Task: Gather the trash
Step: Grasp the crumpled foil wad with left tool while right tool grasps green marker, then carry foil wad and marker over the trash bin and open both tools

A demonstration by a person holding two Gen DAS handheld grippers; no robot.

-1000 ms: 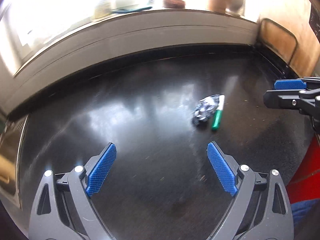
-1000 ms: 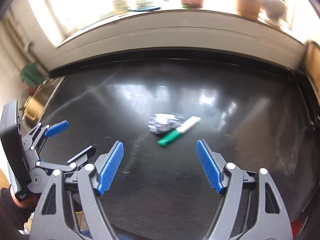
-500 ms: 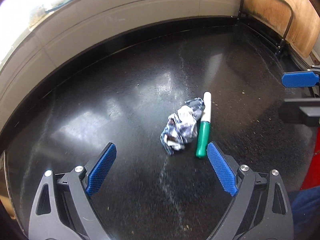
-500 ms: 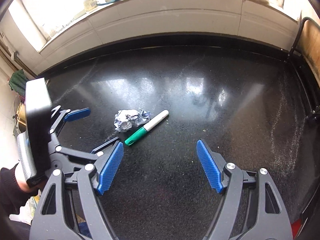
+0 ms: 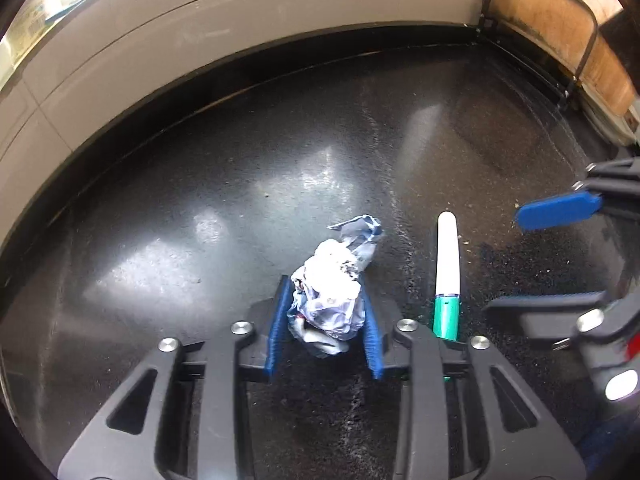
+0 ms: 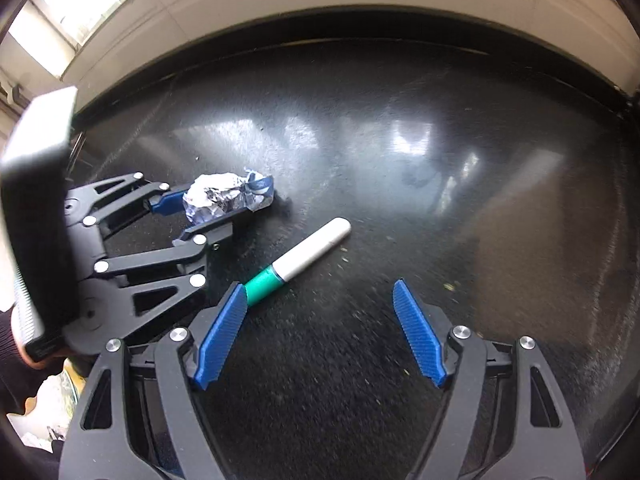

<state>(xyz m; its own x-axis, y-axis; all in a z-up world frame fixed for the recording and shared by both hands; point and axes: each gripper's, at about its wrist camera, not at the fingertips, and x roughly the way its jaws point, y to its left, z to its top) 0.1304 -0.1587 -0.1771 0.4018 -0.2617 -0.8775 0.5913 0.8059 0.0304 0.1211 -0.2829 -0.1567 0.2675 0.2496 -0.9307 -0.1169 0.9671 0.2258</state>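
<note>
Crumpled white-blue wrapper (image 5: 332, 300) sits pinched in the left gripper (image 5: 325, 322) jaws on the dark worktop (image 5: 200, 200); a green-white marker (image 5: 447, 276) lies just beside. Right gripper (image 6: 320, 320) jaws are wide.

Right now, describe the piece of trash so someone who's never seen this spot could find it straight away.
On the dark glossy floor below the pale wall lies a crumpled wrapper, pinched between the left gripper pads. Beside it is a marker; the wrapper is the wrinkled silver-and-blue wad, not the smooth white-and-green stick.

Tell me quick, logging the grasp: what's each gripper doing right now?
Left gripper: closed on the crumpled wrapper.
Right gripper: open, holding nothing; the marker lies just ahead.
</note>
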